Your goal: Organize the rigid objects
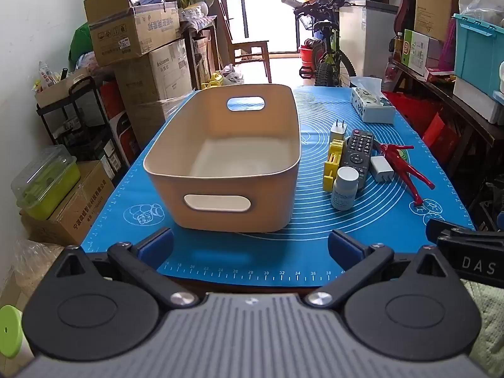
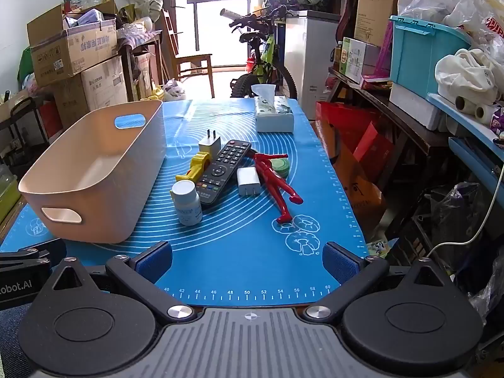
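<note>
While both claws, left (image 1: 250, 247) and right (image 2: 247, 260), gape empty, a blue mat (image 2: 239, 252) fronts boxes (image 2: 72, 50) at ten o'clock, bike (image 2: 264, 63) at twelve.

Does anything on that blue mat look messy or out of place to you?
Nothing is spilled or broken. The beige bin sits empty while the remote lies askew, propped on a yellow toy; a red figure lies on its side beside a white charger. The pill bottle stands upright.
</note>
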A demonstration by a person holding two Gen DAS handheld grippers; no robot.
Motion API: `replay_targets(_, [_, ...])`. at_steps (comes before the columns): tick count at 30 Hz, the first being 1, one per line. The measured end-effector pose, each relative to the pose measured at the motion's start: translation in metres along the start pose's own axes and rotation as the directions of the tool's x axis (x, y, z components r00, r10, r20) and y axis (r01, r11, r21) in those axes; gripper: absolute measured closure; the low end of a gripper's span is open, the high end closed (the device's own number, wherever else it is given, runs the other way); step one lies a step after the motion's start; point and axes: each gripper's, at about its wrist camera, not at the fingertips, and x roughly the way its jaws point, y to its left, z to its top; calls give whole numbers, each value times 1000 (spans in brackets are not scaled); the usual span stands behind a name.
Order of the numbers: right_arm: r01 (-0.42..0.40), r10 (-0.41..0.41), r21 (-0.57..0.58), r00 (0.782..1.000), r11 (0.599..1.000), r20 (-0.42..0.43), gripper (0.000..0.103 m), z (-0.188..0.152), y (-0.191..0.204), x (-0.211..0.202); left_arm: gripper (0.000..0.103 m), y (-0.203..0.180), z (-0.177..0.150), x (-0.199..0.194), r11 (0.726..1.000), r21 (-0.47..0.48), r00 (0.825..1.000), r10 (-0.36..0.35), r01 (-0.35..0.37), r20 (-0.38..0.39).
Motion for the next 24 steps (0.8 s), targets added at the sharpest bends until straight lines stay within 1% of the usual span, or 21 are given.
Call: replay_targets(24, [2,-2,-2,1000,1000,-2,3,0,1,0,0,0,0,0,1000,-3,1000,-3,3,-5])
